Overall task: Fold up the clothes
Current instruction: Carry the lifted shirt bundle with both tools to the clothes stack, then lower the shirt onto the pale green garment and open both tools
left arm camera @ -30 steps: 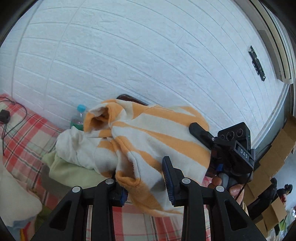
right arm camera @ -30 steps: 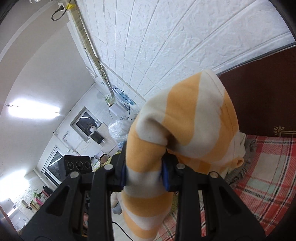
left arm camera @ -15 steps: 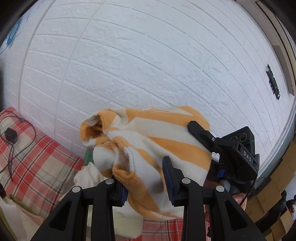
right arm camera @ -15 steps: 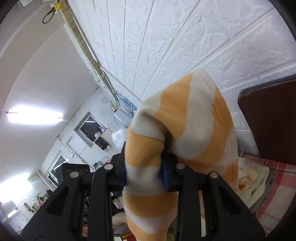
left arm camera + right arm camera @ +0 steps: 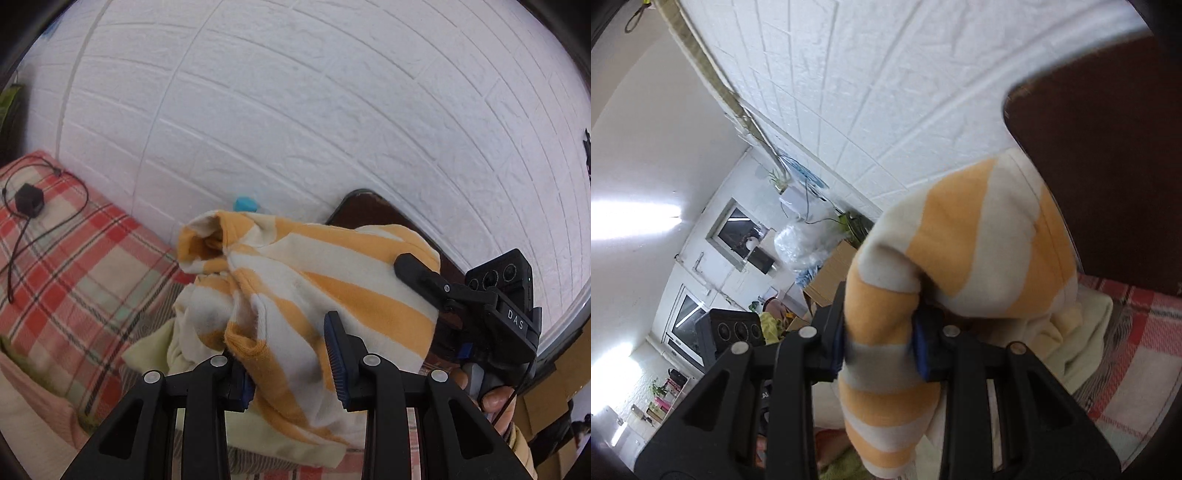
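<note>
White brick-pattern wall (image 5: 295, 110), dark wooden headboard (image 5: 1108, 166), plaid bedcover (image 5: 74, 266), far window (image 5: 738, 236)

Brick wall (image 5: 295, 110) and dark headboard (image 5: 1108, 166) close ahead.

An orange-and-cream striped garment (image 5: 332, 288), a red-and-green plaid bedcover (image 5: 74, 258), a white brick-patterned wall (image 5: 295, 110).

**Striped garment held aloft**

You have the orange-and-cream striped garment (image 5: 332, 288) bunched and draped, raised above the pale yellow-green clothes (image 5: 155, 347) heaped on the plaid bed; one banded cuff (image 5: 242, 341) hangs down in front.
</note>
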Demonstrator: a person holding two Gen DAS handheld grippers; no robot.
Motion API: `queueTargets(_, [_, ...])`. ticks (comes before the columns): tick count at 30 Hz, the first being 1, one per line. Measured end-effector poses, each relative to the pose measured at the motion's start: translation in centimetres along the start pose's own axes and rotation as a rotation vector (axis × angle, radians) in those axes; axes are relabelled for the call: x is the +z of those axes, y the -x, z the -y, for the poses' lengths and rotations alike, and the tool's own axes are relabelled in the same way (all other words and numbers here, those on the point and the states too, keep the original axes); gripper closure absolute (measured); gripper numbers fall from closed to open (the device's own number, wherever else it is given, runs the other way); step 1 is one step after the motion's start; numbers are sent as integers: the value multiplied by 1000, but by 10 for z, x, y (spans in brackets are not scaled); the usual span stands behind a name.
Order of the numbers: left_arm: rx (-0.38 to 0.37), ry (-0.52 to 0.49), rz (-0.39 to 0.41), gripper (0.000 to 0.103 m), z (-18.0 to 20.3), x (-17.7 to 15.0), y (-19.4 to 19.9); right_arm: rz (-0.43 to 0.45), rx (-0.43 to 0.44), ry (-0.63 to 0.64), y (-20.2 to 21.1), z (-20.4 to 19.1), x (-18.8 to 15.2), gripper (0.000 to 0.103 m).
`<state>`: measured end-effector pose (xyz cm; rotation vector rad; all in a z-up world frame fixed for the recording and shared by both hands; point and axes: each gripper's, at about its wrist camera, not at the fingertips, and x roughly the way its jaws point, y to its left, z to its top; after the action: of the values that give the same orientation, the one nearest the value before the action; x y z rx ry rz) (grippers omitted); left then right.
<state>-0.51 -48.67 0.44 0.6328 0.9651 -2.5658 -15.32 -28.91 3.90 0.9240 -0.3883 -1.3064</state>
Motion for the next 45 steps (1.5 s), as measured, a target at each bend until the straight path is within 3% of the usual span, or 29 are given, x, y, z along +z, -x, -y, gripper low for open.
queueTargets(4, [-7,19,-8,71,-6,-8,3,0,3,-29,3,3,-5,71])
queueTargets(16, [102,20,-32,66,-21,-18,1,-100,-171,-48,-29,13,-21,71])
queueTargets(22, [157,-30,-44,55,-16,-23,-9,-101,-187,-103,-27,24,-20,70])
queueTargets(23, [171,-44,-40,50,-14,-23,-9,-105,-192,-98,-26,22,-19,68])
queueTargets(27, [221,-85,-21,39,-7,-25,-3,-116,-238,-38,-21,8,-19,64])
queueTargets(32, [284,-130,31,27,4,-31,15,-119,-318,74,-12,-8,-26,40])
queueTargets(39, [304,-215,132,25,31,-36,41,-125,-379,199,-4,-22,-39,40])
queueTargets(45, [243,-309,121,25,48,-46,33,-134,-447,292,-3,-33,-48,40])
